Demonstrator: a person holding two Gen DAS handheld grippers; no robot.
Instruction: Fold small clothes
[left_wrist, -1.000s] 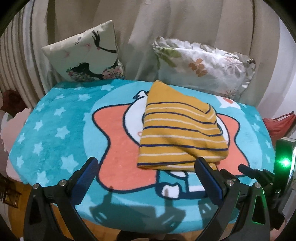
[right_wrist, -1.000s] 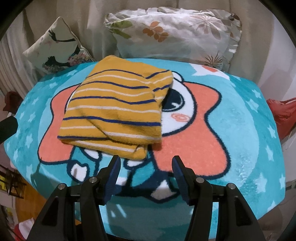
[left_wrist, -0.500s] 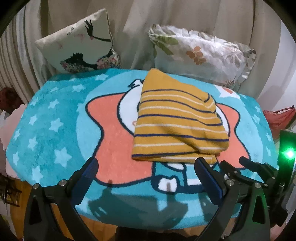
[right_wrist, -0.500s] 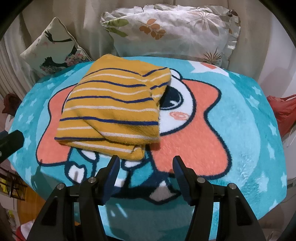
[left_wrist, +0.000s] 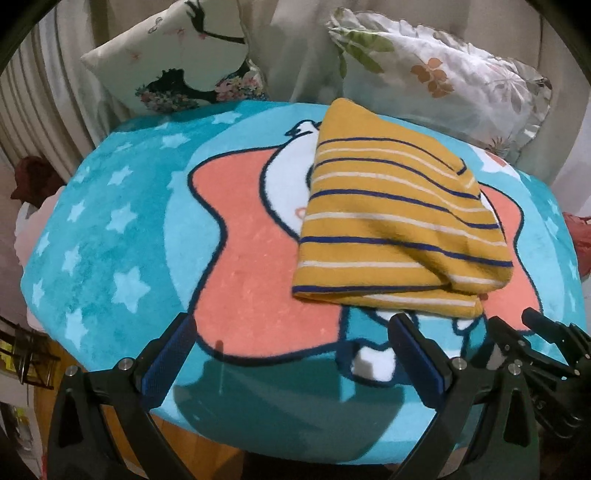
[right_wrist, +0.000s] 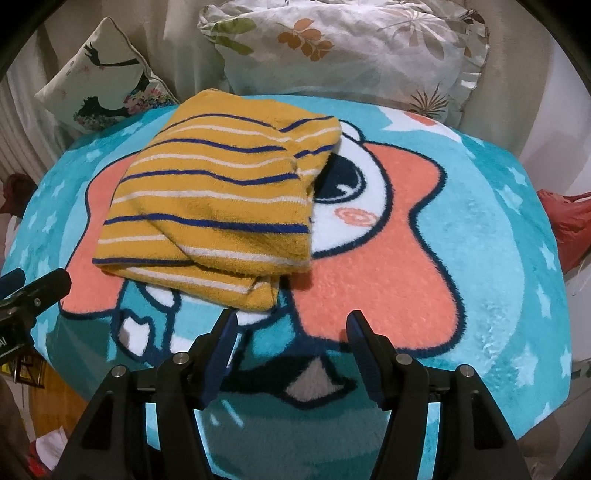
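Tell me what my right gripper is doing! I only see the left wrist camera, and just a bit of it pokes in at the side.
Observer: The right gripper is open with nothing between its fingers, hovering just short of the near edge of the yellow striped garment.
Operator: What's hiding past the garment's right side?
Observer: A big dark cartoon eye printed on the blanket, partly tucked under the garment's edge.

Both wrist views low, near blanket (left_wrist: 110, 236) edge, facing pillows; probably side-by-side.
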